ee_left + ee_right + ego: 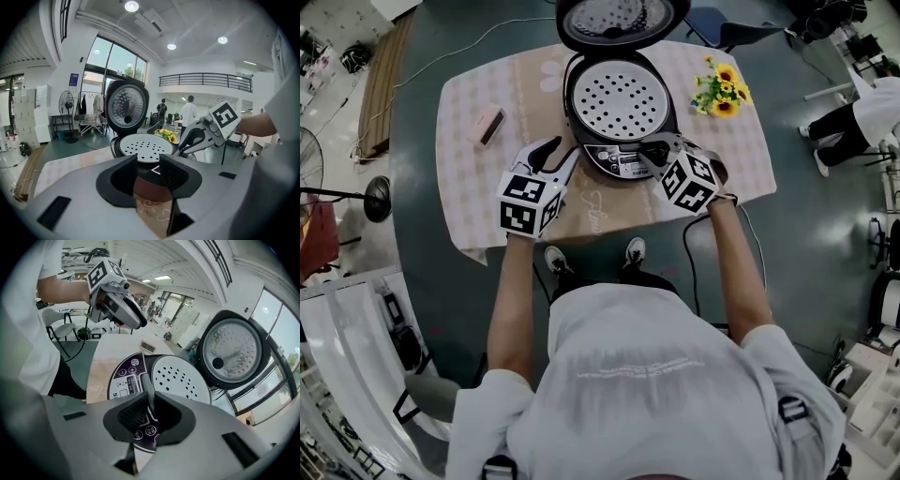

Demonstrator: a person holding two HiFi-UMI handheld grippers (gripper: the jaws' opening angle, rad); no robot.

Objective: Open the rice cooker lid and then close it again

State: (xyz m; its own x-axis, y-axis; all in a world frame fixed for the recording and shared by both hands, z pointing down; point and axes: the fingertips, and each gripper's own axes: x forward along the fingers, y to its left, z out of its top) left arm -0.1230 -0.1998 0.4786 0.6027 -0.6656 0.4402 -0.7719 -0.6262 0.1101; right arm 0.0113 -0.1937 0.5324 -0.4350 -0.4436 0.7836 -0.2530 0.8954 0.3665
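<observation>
lid (622, 21) stands open at frame top, so closing is left, i judge; right gripper (652, 150) pinched shut over the panel (614, 165), left gripper (553, 150) gapes empty. next: reach the lid's rim.

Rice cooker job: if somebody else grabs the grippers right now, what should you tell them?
Left gripper: fingers apart, nothing between them, at the front of the rice cooker on the table.
Right gripper: fingers shut, tips over the control panel.
Lid: standing up, open, behind the pot; the holed tray shows.
Done: lid opened.
Left: swing the lid down until it shuts.
</observation>
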